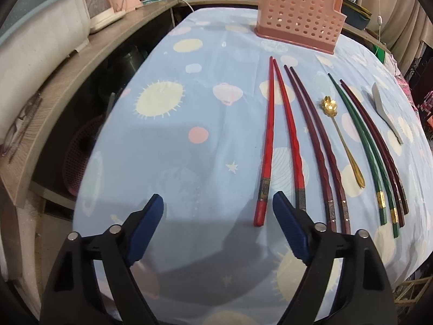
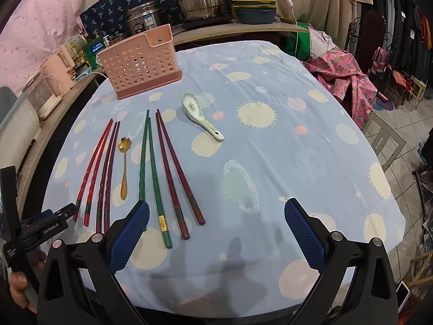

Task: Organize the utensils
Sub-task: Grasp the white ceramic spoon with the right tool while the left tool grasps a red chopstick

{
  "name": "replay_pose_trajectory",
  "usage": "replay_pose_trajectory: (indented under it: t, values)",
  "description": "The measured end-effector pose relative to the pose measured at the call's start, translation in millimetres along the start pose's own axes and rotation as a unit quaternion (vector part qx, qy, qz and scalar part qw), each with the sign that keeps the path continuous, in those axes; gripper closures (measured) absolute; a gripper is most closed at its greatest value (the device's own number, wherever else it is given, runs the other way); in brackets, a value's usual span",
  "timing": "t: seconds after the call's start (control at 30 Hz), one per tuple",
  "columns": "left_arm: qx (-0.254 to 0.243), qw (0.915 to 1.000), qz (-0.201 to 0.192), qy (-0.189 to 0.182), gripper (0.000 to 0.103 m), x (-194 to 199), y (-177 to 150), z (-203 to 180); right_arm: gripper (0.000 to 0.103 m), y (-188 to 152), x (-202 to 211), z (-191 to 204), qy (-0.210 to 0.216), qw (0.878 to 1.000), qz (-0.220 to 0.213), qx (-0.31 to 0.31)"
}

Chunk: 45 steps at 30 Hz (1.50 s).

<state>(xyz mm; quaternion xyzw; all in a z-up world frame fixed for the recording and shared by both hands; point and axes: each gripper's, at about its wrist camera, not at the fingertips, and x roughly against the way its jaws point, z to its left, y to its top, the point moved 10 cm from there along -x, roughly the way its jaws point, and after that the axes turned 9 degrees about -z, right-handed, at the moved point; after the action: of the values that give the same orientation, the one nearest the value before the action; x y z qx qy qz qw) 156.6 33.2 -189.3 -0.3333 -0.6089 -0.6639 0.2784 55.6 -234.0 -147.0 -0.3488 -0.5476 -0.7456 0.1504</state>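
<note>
Chopsticks lie in four pairs on the blue patterned tablecloth (image 2: pixel 270 146), tips pointing toward the pink perforated holder (image 2: pixel 143 65) at the far end: red pair (image 1: pixel 273 140), purple pair (image 1: pixel 316 146), green pair (image 2: pixel 151 178), dark maroon pair (image 2: pixel 176 170). Gold flower-bowl spoon (image 1: pixel 342 140) sits between purple and green; ceramic soup spoon (image 2: pixel 201 116) lies apart, right of the maroon pair and nearer the holder.

Handling, my judgement: chopsticks are light, stiff, lacquered, so likely slippery and prone to roll or pivot in the pads. I would pinch across a pair near the thick banded ends, where the section looks squarer. Gold spoon is thin; take the handle mid-length. Ceramic spoon is the heavy, breakable one; grip the handle close to the bowl and set it down gently.

Left gripper (image 1: pixel 217 214) hovers above the cloth with jaws spread wide, nothing between them, right finger just beside the butt end of the red pair. Right gripper (image 2: pixel 216 216) likewise spread and empty, left finger over the green pair's butt end.

Holder: upright, notch in one top corner. Through the holes I see nothing inside; interior not fully visible, so I cannot confirm.
</note>
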Motion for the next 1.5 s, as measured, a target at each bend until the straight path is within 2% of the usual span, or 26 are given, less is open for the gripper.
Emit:
replay_pose_trajectory:
  t: [0.17,0.2,0.37,0.53,0.63,0.87,0.97,1.07,1.13,1.5]
  values:
    - [0.000,1.0000,0.003,-0.007,0.043,-9.7,2.5,-0.5,0.012,12.5,-16.8,0.0,0.000,1.000,-0.008,0.008]
    - [-0.001,1.0000,0.000,-0.008,0.046,-9.7,3.7,-0.2,0.017,15.9,-21.2,-0.5,0.001,1.000,-0.009,0.007]
    - [0.004,0.9999,-0.003,-0.013,0.073,-11.7,10.2,2.5,0.035,38.3,-47.3,-1.4,0.012,1.000,-0.016,0.001]
    - [-0.001,0.9998,-0.003,-0.019,0.087,-13.9,12.9,-0.6,0.055,53.2,-77.7,8.4,0.039,0.999,-0.014,0.007]
    - [-0.005,0.9998,-0.003,-0.018,0.088,-14.5,12.8,-3.2,0.063,54.3,-96.2,14.6,0.045,0.999,-0.005,0.019]
    - [0.004,0.9996,0.002,-0.026,0.088,-14.7,13.0,-1.9,0.073,48.4,-125.7,20.5,0.048,0.998,0.012,0.039]
    - [0.005,0.9996,0.001,-0.029,0.088,-14.0,12.9,-2.7,0.076,47.6,-129.2,21.4,0.038,0.998,0.005,0.052]
    - [0.008,0.9993,0.000,-0.036,0.089,-13.0,13.0,-3.6,0.084,47.2,-128.9,21.1,0.034,0.998,0.004,0.060]
    - [0.007,0.9991,0.000,-0.041,0.090,-12.3,12.6,-5.5,0.093,46.7,-129.4,19.9,0.033,0.997,0.004,0.064]
    - [0.017,0.9981,0.004,-0.058,0.096,-4.8,8.3,-8.1,0.098,40.0,-115.5,22.3,0.048,0.997,0.003,0.067]
